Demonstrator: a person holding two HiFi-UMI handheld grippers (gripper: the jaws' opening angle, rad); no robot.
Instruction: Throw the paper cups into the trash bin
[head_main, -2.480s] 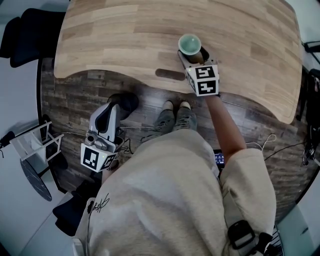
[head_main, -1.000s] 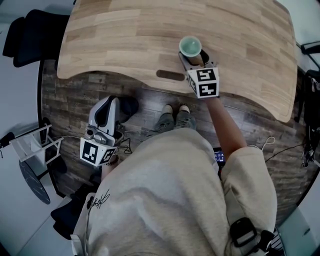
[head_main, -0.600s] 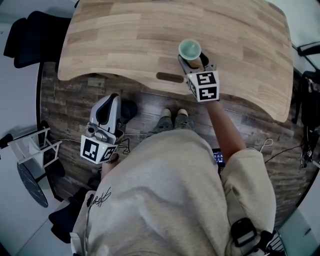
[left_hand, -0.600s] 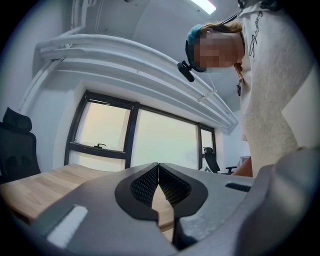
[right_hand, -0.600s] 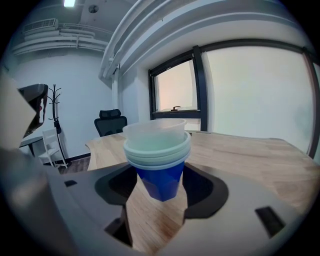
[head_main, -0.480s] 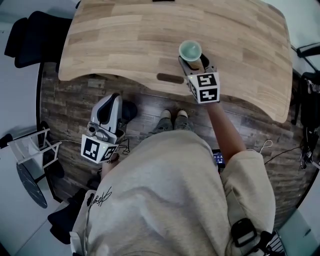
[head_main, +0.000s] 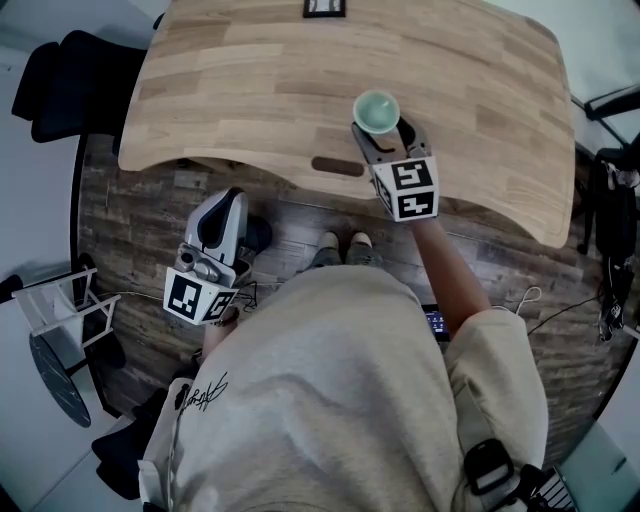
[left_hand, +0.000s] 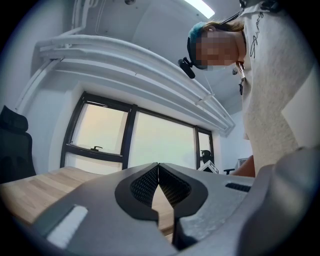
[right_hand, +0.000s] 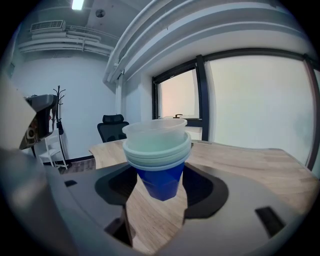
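One stack of paper cups (head_main: 377, 110) sits between the jaws of the right gripper (head_main: 385, 140), above the tabletop (head_main: 250, 90) and a little inside its near edge. In the right gripper view the stack (right_hand: 157, 155) stands upright. Its blue outer cup tapers downward, and the pale rims of the nested cups show at the top. The jaws of the right gripper (right_hand: 160, 187) press against both sides of the blue cup. The cup base appears clear of the tabletop (right_hand: 240, 165), so the stack is judged to be gripped and lifted.

The left gripper (head_main: 228, 205) hangs off the tabletop, below its near edge and over the floor (head_main: 140, 220). In the left gripper view its jaws (left_hand: 158, 175) meet at the tips and hold nothing.

No view shows a trash bin with certainty. A dark object (head_main: 258, 235) lies on the floor below the near edge of the tabletop, just beside the left gripper. It cannot be identified.

Governing relation: the stack's long axis is vertical and the load is in the right gripper. The carry must therefore take the stack off the tabletop with that axis upright, until it is over the bin opening. The jaws should part only there.
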